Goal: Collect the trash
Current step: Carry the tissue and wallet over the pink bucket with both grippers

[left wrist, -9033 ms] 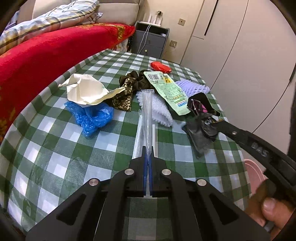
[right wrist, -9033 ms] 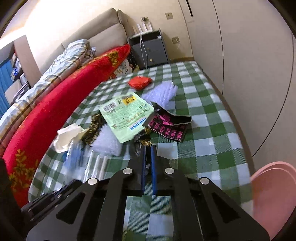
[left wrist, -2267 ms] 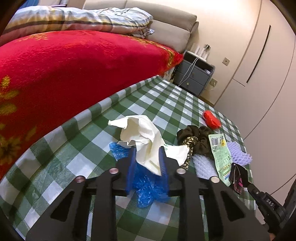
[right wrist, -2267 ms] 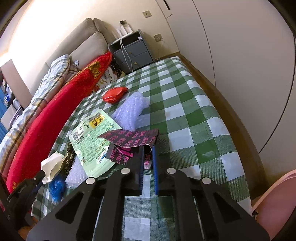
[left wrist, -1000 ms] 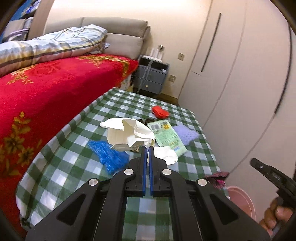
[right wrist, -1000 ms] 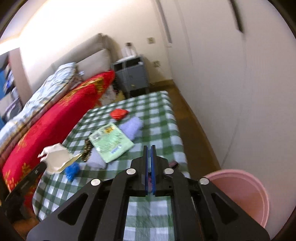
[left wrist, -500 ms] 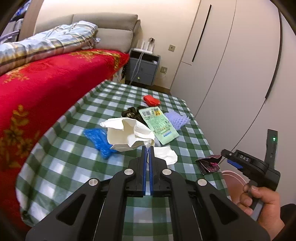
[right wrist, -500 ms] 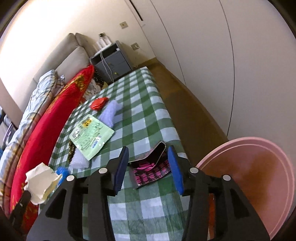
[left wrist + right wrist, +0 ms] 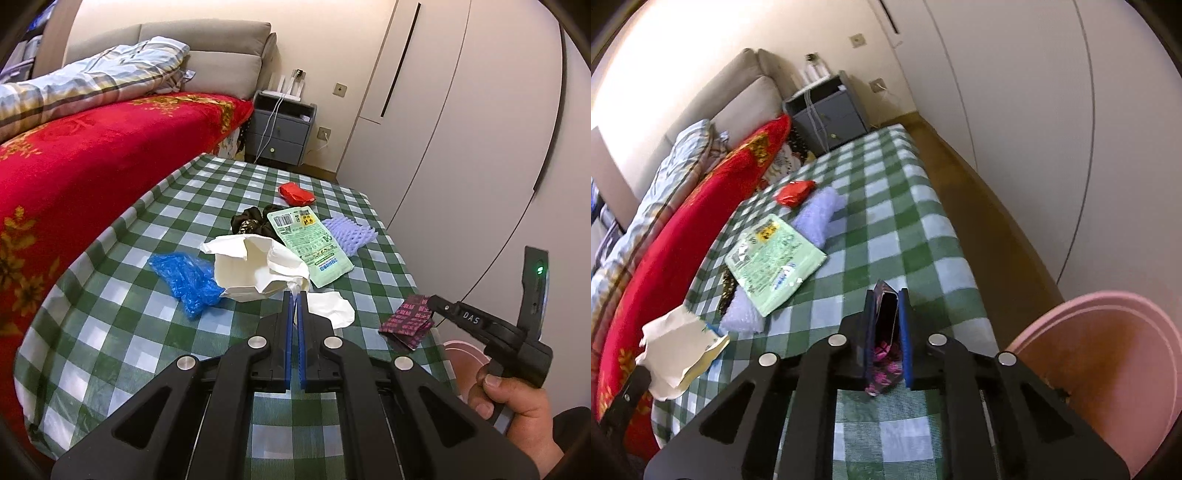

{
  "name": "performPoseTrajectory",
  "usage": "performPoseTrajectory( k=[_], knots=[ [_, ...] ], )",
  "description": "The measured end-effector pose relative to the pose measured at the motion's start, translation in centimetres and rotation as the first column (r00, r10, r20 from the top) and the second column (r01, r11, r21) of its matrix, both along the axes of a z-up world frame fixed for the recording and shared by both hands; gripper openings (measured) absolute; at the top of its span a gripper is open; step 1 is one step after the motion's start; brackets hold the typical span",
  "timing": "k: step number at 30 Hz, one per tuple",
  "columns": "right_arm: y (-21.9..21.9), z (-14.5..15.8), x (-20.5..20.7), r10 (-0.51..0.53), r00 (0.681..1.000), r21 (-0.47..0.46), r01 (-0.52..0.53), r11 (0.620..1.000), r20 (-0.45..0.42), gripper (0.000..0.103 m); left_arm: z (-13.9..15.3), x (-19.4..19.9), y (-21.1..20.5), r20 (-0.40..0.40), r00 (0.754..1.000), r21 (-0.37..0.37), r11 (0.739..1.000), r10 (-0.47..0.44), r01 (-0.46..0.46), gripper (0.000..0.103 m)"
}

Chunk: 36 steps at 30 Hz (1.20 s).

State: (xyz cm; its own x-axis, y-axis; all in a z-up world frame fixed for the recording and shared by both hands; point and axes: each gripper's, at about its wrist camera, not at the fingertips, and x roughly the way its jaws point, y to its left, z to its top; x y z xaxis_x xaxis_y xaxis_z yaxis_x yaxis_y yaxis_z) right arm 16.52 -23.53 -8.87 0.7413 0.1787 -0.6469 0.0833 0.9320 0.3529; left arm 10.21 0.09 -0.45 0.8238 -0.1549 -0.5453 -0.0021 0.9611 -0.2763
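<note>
A crumpled white paper (image 9: 255, 266) hangs just above the green checked table (image 9: 110, 325), pinched at its edge by my left gripper (image 9: 294, 295), which is shut on it. My right gripper (image 9: 887, 295) is closing its jaws on a black and pink wrapper (image 9: 886, 325), and the pads press on both of its sides. In the left wrist view that wrapper (image 9: 408, 321) sticks out of the right gripper (image 9: 434, 301) at the table's right edge, above a pink bin (image 9: 458, 349). The bin (image 9: 1108, 369) stands on the floor to the right.
On the table lie a blue plastic bag (image 9: 184, 280), a white tissue (image 9: 328, 308), a green packet (image 9: 314, 243), purple foam netting (image 9: 351, 234), a dark scrunchie (image 9: 251, 221) and a red wrapper (image 9: 295, 194). A red-covered bed (image 9: 74, 166) runs along the left; wardrobe doors stand at the right.
The right gripper's jaws stood open around the black and pink wrapper half a second ago and now press on it. The left gripper still holds the white paper, nearly unmoved.
</note>
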Motion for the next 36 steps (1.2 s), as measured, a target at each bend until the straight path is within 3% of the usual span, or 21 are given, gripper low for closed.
performPoseTrajectory(
  k=[12, 24, 36],
  knots=[
    [2.6, 6.0, -4.7, 0.116, 0.985, -0.16, -0.095, 0.983, 0.128, 0.009, 0.9, -1.4, -0.6, 0.029, 0.999, 0.035, 0.999, -0.018, 0.017, 0.002],
    [1.0, 11.0, -10.8, 0.109, 0.977, -0.243, -0.062, 0.968, 0.186, 0.009, 1.9, -3.6, -2.7, 0.059, 0.993, 0.071, 0.993, -0.1, 0.096, 0.002],
    [-3.3, 15.0, -16.3, 0.079, 0.969, -0.32, 0.001, 0.947, 0.235, 0.009, 2.4, -5.5, -6.4, 0.081, 0.977, 0.11, 0.976, -0.2, 0.19, 0.002]
  ],
)
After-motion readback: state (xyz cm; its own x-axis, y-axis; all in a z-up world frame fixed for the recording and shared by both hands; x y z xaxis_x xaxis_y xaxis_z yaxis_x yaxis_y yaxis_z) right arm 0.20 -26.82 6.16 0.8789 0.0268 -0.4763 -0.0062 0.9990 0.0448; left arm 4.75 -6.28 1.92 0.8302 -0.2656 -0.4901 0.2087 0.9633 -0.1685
